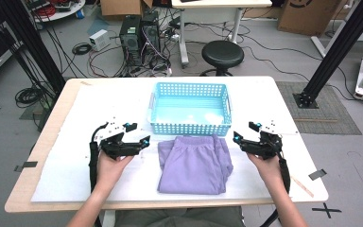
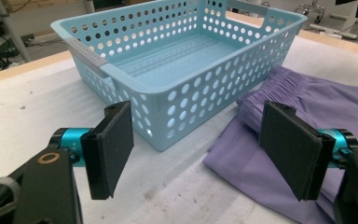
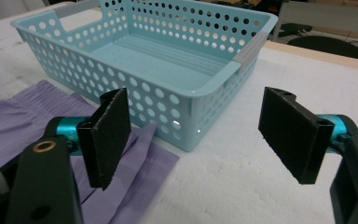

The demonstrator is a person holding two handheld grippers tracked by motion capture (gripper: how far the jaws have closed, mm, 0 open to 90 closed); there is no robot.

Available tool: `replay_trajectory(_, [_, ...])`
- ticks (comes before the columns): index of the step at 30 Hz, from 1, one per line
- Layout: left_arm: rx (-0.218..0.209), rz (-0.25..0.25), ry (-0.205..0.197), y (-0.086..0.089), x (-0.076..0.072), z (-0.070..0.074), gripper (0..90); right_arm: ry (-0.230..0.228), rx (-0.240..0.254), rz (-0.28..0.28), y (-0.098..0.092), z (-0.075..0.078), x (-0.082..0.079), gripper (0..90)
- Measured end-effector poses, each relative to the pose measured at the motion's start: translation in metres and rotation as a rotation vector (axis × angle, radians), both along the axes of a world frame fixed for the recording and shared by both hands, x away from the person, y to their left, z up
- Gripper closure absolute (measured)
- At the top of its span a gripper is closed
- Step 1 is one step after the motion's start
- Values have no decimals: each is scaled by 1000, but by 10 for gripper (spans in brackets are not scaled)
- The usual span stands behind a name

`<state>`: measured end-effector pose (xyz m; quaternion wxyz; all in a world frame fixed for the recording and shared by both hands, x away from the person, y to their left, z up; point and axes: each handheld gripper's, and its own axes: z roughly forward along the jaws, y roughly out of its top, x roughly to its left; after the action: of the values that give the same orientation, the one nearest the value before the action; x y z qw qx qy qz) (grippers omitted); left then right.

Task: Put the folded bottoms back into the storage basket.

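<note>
Beyond my table [image 1: 283, 94] the grey floor [image 1: 264, 52] carries a black stool [image 1: 222, 53], two computer towers [image 1: 139, 38] amid tangled cables [image 1: 99, 59], a white desk [image 1: 217, 9], and cardboard boxes [image 1: 307, 14].

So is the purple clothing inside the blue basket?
No, the folded purple garment lies on the table in front of the empty blue basket.

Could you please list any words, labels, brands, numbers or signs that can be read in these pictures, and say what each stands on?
None can be read. The blue basket, the folded purple garment and the white table cover bear no print. The cardboard box at the back shows a dark round mark, too blurred to read.
</note>
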<state>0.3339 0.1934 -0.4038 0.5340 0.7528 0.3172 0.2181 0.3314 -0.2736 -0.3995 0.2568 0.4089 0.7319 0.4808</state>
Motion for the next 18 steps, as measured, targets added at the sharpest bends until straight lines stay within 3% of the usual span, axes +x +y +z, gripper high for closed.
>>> replay_trajectory(6, [2,-17,-6,-8,-17,-6,274,0,-29,13,4,-6,-11,264])
replay_trajectory(12, [-14,-42,41,-19,-35,-14,336,14,-28,12,5,-10,-24,264])
replay_trajectory(16, [15,-54,48,-28,-46,-19,336,30,-19,0,11,-12,-35,262])
replay_trajectory(18, [13,-69,76,-31,-47,-23,336,43,-12,6,14,-13,-39,256])
